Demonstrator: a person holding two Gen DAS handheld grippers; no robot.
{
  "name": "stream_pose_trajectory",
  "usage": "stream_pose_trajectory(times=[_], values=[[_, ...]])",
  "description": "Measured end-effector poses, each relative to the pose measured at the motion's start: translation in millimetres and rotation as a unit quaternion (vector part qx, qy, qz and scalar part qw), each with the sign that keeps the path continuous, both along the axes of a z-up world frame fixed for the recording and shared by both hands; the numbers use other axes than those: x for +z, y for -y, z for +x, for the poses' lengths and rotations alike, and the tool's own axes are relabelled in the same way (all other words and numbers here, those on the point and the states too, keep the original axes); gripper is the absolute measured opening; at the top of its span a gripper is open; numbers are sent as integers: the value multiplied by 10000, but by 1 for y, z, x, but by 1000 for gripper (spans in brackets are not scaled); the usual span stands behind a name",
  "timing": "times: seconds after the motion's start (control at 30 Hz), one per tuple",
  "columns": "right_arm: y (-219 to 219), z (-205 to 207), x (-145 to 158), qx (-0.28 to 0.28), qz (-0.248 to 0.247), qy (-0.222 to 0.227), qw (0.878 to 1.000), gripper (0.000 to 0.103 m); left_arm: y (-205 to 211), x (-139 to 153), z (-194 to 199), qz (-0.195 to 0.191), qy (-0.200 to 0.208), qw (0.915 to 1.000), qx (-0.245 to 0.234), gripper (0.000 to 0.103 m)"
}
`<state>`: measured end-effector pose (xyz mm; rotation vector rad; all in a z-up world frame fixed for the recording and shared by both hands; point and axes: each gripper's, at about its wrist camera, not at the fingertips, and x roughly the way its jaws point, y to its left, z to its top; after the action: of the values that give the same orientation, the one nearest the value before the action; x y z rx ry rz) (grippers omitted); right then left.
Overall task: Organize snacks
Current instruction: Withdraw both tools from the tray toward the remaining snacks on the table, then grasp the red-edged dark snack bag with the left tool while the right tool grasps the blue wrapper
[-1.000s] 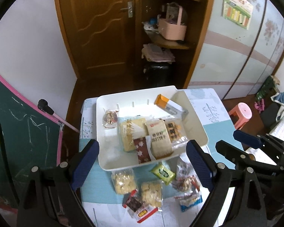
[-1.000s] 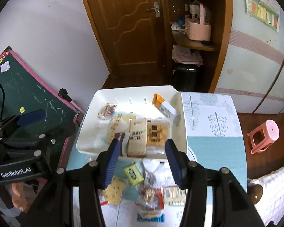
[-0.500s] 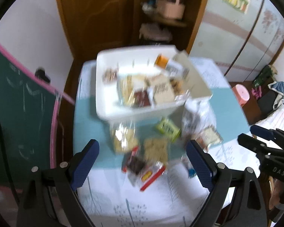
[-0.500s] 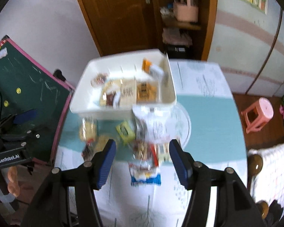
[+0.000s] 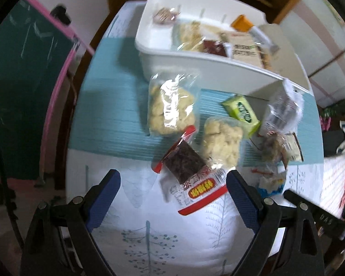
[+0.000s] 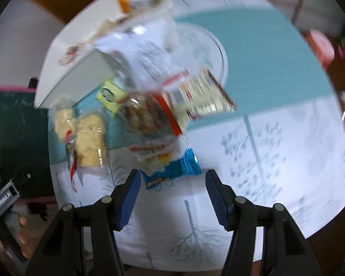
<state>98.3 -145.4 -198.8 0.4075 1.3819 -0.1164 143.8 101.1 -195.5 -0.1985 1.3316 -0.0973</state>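
Left gripper (image 5: 172,197) tilts down over the red-edged jerky packet (image 5: 191,172), jaws spread, gripping nothing. Right gripper (image 6: 172,195) hangs released above the blue packet (image 6: 172,172).

A table (image 5: 117,119) under a teal-and-white tree-print cloth fills the room's middle. Left of it leans a pink-framed green chalkboard (image 5: 27,73); beyond it stand a white wall (image 5: 85,2) and brown wooden furniture (image 5: 285,4).
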Motion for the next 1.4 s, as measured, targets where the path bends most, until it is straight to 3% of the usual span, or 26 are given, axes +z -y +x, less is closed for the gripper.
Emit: stream_pose_trajectory(times=[0.17,0.33,0.47,0.6,0.83,0.93,1.13,1.23,1.33,1.4], values=[[17,2,-33,-880,780,-448,9920,59,1,-21,13,-232,-285,9985,417,93],[16,16,-41,-1029,903,-436,9896,59,3,-40,20,-301,-479,9962,660,91],[3,32,-40,-821,706,-395,9933,58,0,-55,21,-313,-647,9940,822,88],[-14,42,-36,-280,100,-239,9993,40,-7,-62,16,-385,-661,9931,893,88],[-34,35,-37,606,-449,-73,9971,32,-22,-69,0,-284,-666,9936,871,87],[-32,30,-36,751,-507,-49,9959,31,-27,-77,-4,-108,-751,9934,865,79],[-46,2,-39,1115,-783,-23,9907,30,-21,-75,-2,231,-478,9970,569,74],[-57,-5,-42,1226,-826,-27,9890,29,-14,-71,-3,321,-316,9985,326,56],[-65,-5,-47,1334,-812,-50,9877,28,-14,-65,1,380,-234,9988,194,47],[-65,-2,-48,1407,-804,-61,9868,27,-13,-63,-1,407,-257,9987,172,46]])
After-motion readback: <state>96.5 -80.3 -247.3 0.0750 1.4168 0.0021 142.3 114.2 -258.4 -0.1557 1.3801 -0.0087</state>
